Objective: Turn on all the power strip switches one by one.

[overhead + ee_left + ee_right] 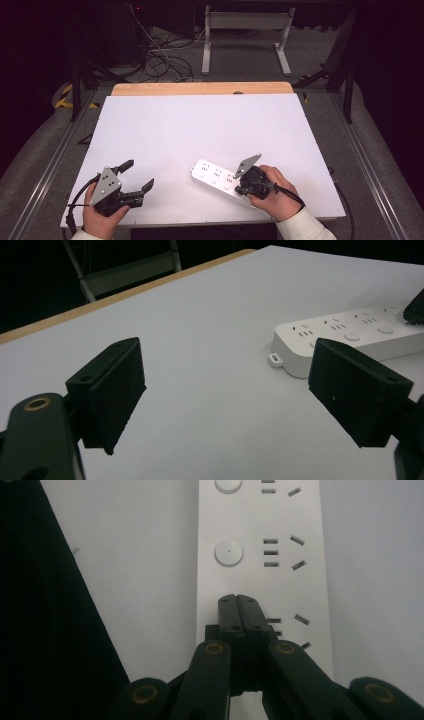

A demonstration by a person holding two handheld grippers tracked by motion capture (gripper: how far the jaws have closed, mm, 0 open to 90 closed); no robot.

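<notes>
A white power strip with round buttons beside its sockets lies on the white table top at the front right. My right gripper is shut with nothing between its jaws. In the right gripper view the closed tips point down onto the strip, beside the nearest socket holes and in line with the row of buttons; whether they touch it I cannot tell. My left gripper stands open at the front left, apart from the strip, its jaws wide with only bare table between them.
A wooden strip borders the far edge of the table. Beyond it, the floor holds cables and a white frame's legs. The right gripper's black tip shows at the edge of the left gripper view.
</notes>
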